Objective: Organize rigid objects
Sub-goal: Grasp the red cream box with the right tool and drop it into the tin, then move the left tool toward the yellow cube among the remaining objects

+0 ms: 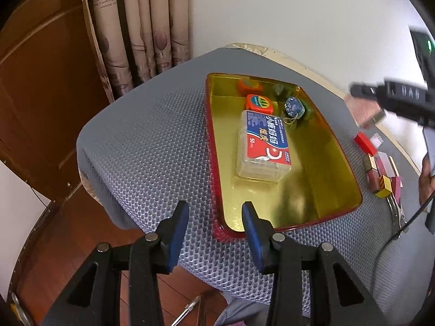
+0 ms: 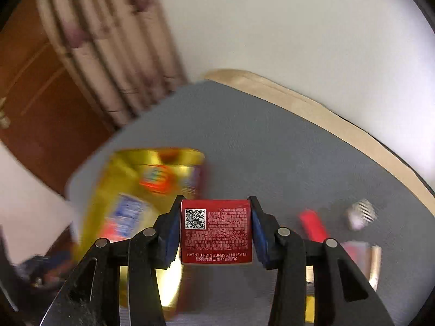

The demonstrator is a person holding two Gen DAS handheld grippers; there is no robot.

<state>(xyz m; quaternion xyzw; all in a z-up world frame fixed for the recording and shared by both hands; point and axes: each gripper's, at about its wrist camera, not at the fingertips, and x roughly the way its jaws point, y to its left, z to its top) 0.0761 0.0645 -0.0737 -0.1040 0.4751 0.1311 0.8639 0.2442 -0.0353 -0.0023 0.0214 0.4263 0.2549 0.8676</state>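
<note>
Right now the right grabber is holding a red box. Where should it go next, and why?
Probably over to the gold tray and down onto a bare spot. The right gripper is clamped on the red box above the grey mat, and the tray already holds a floss box and an orange case. The left gripper is open by the tray's near edge.

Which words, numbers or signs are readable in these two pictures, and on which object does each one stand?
"ELASTIN ESSENCE NIGHT CREAM": red box clamped in the right gripper, printed upside down.
QR code: same box; its small print is too small to read.
"50 pcs": clear plastic box in the gold tray; its large Chinese characters are not surely readable.
Orange tape-measure case: logo too small.
Left gripper: open, no text.
</note>
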